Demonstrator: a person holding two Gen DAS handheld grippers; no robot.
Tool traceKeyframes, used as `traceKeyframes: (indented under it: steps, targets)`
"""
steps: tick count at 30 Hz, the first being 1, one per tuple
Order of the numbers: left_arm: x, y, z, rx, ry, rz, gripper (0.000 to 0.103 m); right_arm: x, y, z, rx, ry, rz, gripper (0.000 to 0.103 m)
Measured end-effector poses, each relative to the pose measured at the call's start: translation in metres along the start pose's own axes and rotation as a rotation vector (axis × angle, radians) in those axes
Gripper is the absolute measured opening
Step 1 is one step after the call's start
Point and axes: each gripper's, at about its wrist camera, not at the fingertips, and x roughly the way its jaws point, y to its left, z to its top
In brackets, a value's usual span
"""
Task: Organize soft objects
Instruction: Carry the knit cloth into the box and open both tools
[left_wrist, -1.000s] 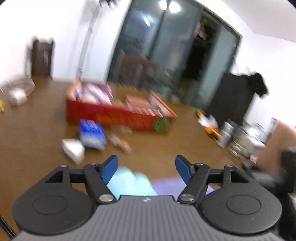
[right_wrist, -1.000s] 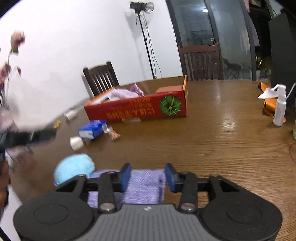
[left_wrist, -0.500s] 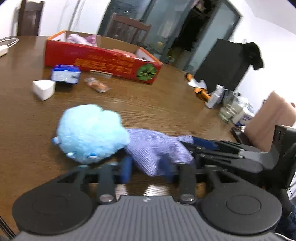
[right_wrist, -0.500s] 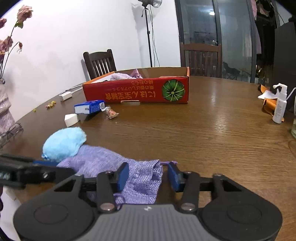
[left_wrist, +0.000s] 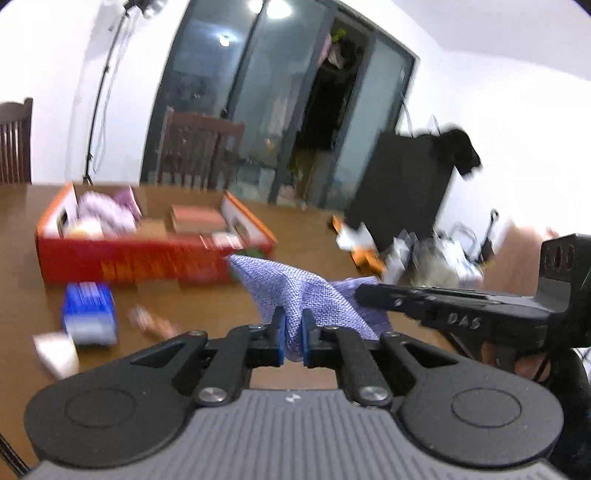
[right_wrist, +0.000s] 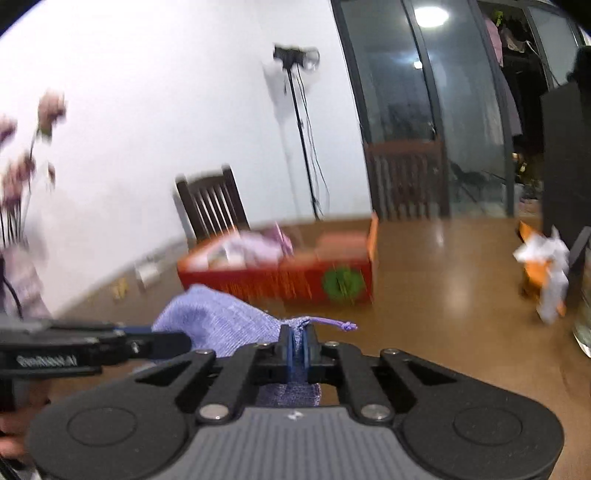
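Both grippers closed on one lilac woven pouch (left_wrist: 295, 291), lifted above the brown wooden surface (left_wrist: 303, 236). In the left wrist view, left gripper (left_wrist: 293, 338) with blue-padded fingers (left_wrist: 279, 336) pressed together on a fold of the cloth; rest of the pouch spreading upward toward 12 and 11 o'clock. Right gripper (left_wrist: 360, 295) coming in from 3 o'clock, its tip buried in the fabric — seen side-on there, so grip not readable from that angle. In the right wrist view, right gripper (right_wrist: 297, 349) pinching the gathered mouth of the pouch (right_wrist: 218, 325), purple drawstring (right_wrist: 332, 324) sticking out toward 2 o'clock, bulk of the bag hanging toward 10 o'clock, where the left gripper (right_wrist: 184, 341) reaches it from 9 o'clock. Behind the pouch, at 11 o'clock in the left view, a red cardboard box (left_wrist: 122, 262) on the surface, holding pale purple soft things (left_wrist: 107, 216) — blurred, kind not clear. Near the box at 9 o'clock, a blue packet (left_wrist: 88, 314), a white block (left_wrist: 57, 352) and a small wrapped item (left_wrist: 151, 323). Orange and white clutter (right_wrist: 543, 273) at 3 o'clock in the right view.
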Motion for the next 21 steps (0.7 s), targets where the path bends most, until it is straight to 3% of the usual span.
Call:
traceKeyframes:
  steps: [4, 7, 11, 14, 16, 18, 21]
  targets:
    - [0.029, 0.027, 0.052, 0.048, -0.06, 0.069, 0.009, 0.057, -0.005, 0.059, -0.051, -0.031, 0.029, 0.005]
    - [0.069, 0.053, 0.084, 0.047, -0.041, 0.091, 0.009, 0.126, -0.004, 0.095, -0.105, -0.002, 0.006, 0.005]
    - [0.133, 0.091, 0.099, 0.064, 0.094, 0.14, 0.009, 0.21, -0.012, 0.12, -0.093, 0.109, -0.013, 0.005]
    - [0.152, 0.108, 0.091, 0.094, 0.193, 0.112, 0.01, 0.251, -0.009, 0.12, -0.16, 0.211, -0.048, 0.006]
    - [0.157, 0.114, 0.084, 0.136, 0.215, 0.111, 0.019, 0.268, -0.004, 0.114, -0.218, 0.276, -0.049, 0.006]
    - [0.155, 0.12, 0.081, 0.175, 0.21, 0.111, 0.038, 0.279, 0.0, 0.11, -0.257, 0.316, -0.062, 0.007]
    - [0.147, 0.133, 0.082, 0.154, 0.208, 0.107, 0.047, 0.293, 0.005, 0.102, -0.307, 0.375, -0.063, 0.01]
